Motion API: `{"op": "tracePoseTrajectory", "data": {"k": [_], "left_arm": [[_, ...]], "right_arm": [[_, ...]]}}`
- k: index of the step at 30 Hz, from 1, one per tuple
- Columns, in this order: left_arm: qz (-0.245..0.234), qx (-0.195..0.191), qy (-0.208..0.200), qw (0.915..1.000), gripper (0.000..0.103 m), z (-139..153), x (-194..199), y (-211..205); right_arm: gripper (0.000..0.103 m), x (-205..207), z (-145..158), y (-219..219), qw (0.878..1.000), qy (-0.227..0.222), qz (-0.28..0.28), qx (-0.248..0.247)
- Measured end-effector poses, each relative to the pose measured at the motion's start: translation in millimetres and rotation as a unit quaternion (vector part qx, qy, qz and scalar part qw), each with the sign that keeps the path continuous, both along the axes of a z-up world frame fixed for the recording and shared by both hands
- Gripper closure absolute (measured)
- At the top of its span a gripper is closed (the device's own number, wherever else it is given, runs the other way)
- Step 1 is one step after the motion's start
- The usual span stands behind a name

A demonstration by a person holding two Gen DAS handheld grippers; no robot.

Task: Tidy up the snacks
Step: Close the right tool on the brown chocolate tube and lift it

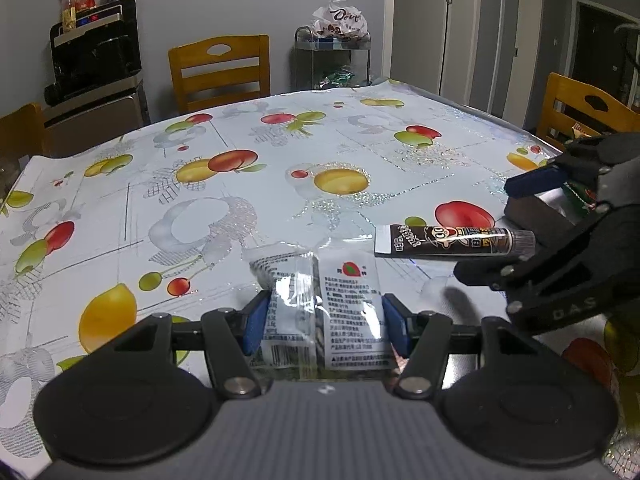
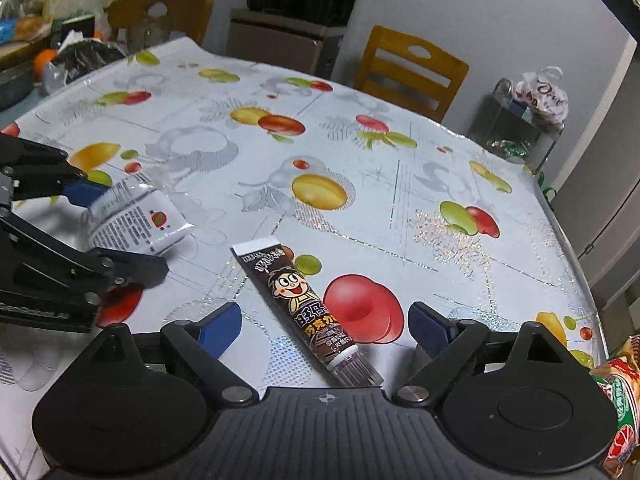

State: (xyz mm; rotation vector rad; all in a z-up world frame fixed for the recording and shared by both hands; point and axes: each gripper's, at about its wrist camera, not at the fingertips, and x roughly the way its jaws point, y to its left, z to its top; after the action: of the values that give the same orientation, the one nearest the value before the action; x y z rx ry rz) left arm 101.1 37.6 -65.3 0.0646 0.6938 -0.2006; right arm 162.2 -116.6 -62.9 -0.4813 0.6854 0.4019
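A white printed snack packet [image 1: 344, 312] sits upright between the blue pads of my left gripper [image 1: 324, 316], which is shut on it just above the tablecloth. The right wrist view shows the same packet [image 2: 136, 220] in the left gripper [image 2: 126, 232] at the left. A dark brown tube with a cartoon face [image 2: 300, 292] lies flat on the table, cap end nearest the camera. My right gripper [image 2: 326, 320] stands open around it, both pads well clear of the tube. From the left wrist the tube [image 1: 452, 242] shows at right, between the fingers of the right gripper [image 1: 484, 228].
The table [image 2: 240, 184] has a glossy fruit-print cloth. Wooden chairs [image 1: 220, 68] stand round it. A red and green snack bag [image 2: 616, 400] lies at the near right edge. Bags and an orange crowd the far left corner [image 2: 60, 52]. A metal cart with a white bag [image 1: 340, 20] stands behind.
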Motion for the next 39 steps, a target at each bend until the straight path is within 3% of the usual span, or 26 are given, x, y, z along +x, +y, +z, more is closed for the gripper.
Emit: {"op": "tracePoseTrajectory", "data": {"k": [5,12,17,20,22,28,34,39], "left_arm": [[0.008,-0.004,0.003,1.0000,0.045,-2,3,3],[0.018,-0.011,0.009,0.9997,0.043,-5,7,7],[0.022,-0.012,0.009,0.9997,0.040,-5,7,7],[0.023,-0.010,0.009,0.9996,0.040,-6,7,6],[0.025,-0.011,0.009,0.9996,0.040,-6,7,7],[0.029,-0.010,0.009,0.9995,0.039,-6,6,9],[0.031,-0.008,0.009,0.9995,0.039,-5,5,7],[0.031,-0.010,0.010,0.9994,0.037,-5,5,7]], "right_arm": [[0.017,11,-4,2,1.000,0.018,-0.007,0.011],[0.041,14,-1,-2,0.997,0.061,-0.017,0.054],[0.043,9,1,-1,0.992,0.091,-0.041,0.073],[0.050,-1,2,7,0.992,0.099,-0.036,0.071],[0.061,-7,3,12,0.992,0.101,-0.038,0.070],[0.073,-19,3,20,0.991,0.097,-0.055,0.074],[0.078,-30,4,15,0.989,0.105,-0.073,0.077],[0.075,-30,2,20,0.991,0.086,-0.076,0.067]]}}
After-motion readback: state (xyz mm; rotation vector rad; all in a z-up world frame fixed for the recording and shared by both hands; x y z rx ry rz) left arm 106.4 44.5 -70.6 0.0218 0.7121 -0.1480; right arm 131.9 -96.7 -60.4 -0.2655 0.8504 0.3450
